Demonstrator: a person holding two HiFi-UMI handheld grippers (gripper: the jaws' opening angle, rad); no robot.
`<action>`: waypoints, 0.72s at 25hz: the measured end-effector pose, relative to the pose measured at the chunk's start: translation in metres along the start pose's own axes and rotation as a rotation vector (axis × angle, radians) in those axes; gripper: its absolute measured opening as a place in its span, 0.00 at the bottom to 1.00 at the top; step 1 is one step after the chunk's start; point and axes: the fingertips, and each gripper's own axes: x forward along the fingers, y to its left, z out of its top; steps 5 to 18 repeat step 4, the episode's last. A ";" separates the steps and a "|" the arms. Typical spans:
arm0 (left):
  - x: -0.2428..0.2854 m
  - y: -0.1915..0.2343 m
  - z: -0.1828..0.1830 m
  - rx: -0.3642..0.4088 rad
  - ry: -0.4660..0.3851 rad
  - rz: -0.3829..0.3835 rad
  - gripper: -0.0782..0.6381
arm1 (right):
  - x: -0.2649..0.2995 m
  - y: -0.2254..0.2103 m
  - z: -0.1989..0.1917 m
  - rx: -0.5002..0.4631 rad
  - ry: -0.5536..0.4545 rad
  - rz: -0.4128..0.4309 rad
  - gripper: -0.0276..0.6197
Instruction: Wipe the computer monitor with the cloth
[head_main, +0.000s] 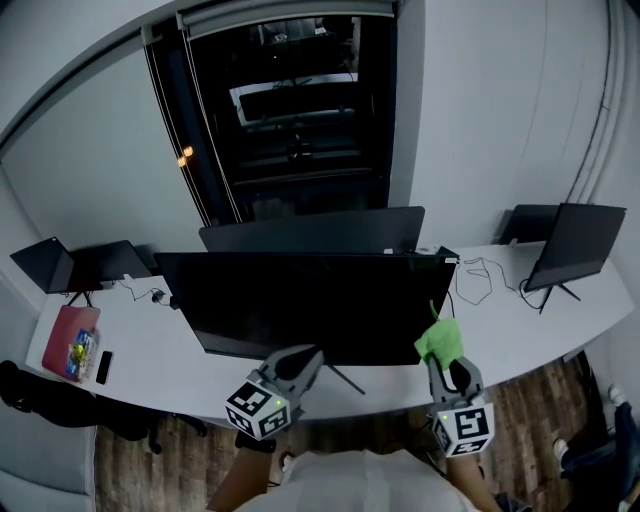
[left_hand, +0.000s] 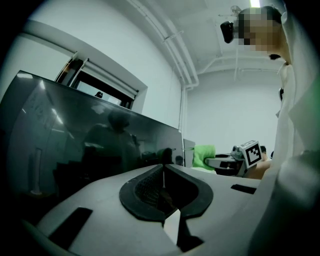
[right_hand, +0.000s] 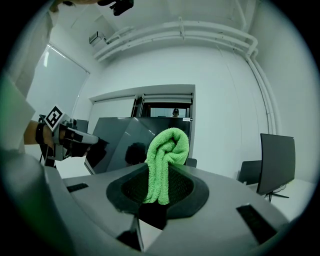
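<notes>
The wide black computer monitor (head_main: 310, 300) stands mid-desk, its screen dark; it also fills the left of the left gripper view (left_hand: 75, 145). My right gripper (head_main: 447, 368) is shut on a folded green cloth (head_main: 440, 340), held just off the screen's lower right corner. In the right gripper view the cloth (right_hand: 165, 160) sticks up from between the jaws, with the monitor (right_hand: 135, 140) beyond it. My left gripper (head_main: 308, 358) hangs in front of the screen's lower edge, jaws shut with nothing between them (left_hand: 163, 175). I cannot tell whether the cloth touches the screen.
A second monitor (head_main: 320, 230) stands behind the first. Another screen (head_main: 575, 245) sits on the desk's right end, and a dark one (head_main: 50, 262) on the left end. Cables (head_main: 480, 275), a red packet (head_main: 70, 340) and a phone (head_main: 104, 367) lie on the white desk (head_main: 150, 360).
</notes>
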 end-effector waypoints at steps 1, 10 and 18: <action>0.002 -0.001 0.001 0.003 0.001 -0.006 0.14 | 0.000 -0.001 0.003 0.005 0.002 -0.009 0.15; 0.008 -0.007 0.003 0.012 0.007 -0.032 0.14 | -0.003 -0.006 0.009 0.022 0.007 -0.040 0.15; 0.008 -0.007 0.003 0.012 0.007 -0.032 0.14 | -0.003 -0.006 0.009 0.022 0.007 -0.040 0.15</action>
